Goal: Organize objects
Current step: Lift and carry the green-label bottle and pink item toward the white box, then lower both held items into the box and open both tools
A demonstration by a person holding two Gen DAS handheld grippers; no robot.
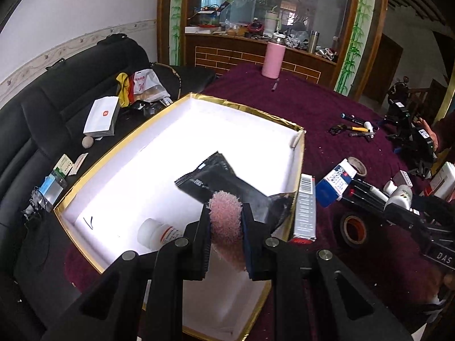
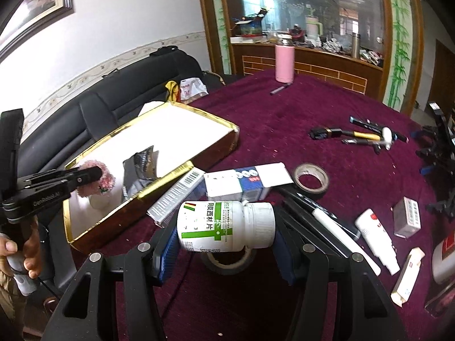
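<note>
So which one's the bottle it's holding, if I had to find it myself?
Start at the purple table, then the gold-rimmed box on its left side. Just right of that box, the right gripper holds the bottle sideways, above a tape roll. It is white with a green cross on its label and a ribbed cap, unlike the flat cartons around it.

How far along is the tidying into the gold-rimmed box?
Done: a black foil pouch and a white pill bottle lie in the white gold-rimmed box. In hand: the left tongs hold a pink fuzzy item over the box; the right tongs grip a green-labelled white bottle above the table. Left: cartons, tape rolls, pens and tubes on the maroon tablecloth.
</note>
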